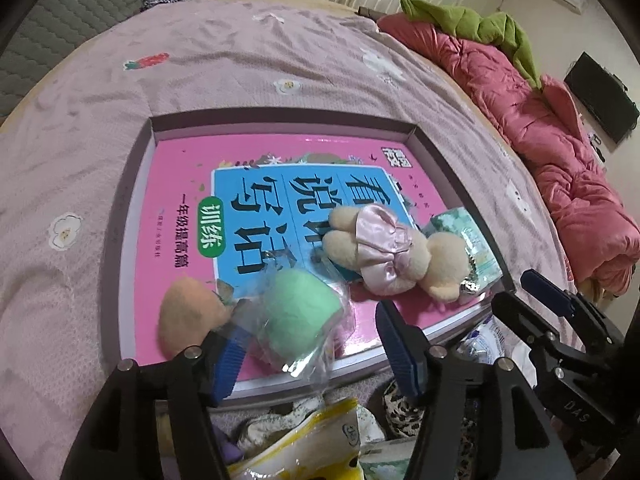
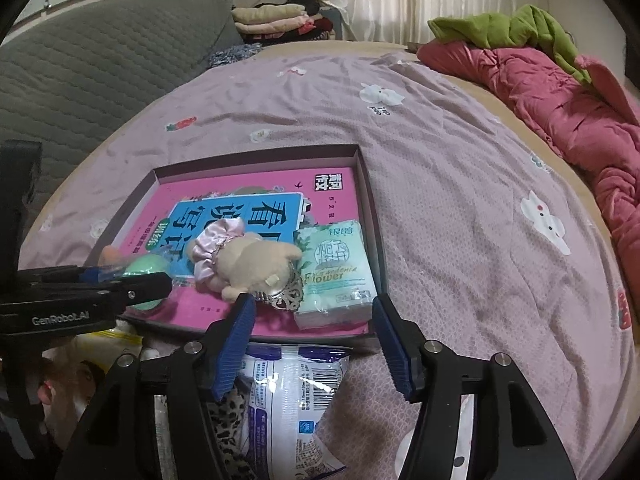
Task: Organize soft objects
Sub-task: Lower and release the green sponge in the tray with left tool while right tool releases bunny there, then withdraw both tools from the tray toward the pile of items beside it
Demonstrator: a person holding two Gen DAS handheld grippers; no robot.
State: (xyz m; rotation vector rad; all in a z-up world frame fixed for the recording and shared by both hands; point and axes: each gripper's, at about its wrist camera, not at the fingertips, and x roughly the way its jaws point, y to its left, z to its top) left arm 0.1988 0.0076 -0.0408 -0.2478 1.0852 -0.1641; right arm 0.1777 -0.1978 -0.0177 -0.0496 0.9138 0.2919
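Note:
A shallow box tray [image 1: 280, 120] lies on the bed with a pink book [image 1: 172, 184] flat inside it. On the book rest a beige plush bear in a pink satin dress [image 1: 384, 252], an orange plush [image 1: 188, 316], a green soft ball in clear wrap [image 1: 300, 312] and a green tissue pack [image 2: 336, 272]. My left gripper [image 1: 314, 340] is open; the wrapped green ball lies between its blue pads, resting on the book. My right gripper [image 2: 314, 320] is open at the tray's near edge, and the tissue pack and the bear's head [image 2: 256, 268] lie just beyond its tips.
Mauve patterned bedspread [image 2: 460, 184] stretches all round the tray. A pink quilt [image 2: 580, 112] with a green cloth [image 2: 512, 28] lies along the right, a grey padded headboard [image 2: 100, 52] at left. Loose items lie near me: a yellow bag [image 1: 320, 440], a white-blue packet [image 2: 288, 392], leopard-print fabric [image 2: 228, 420].

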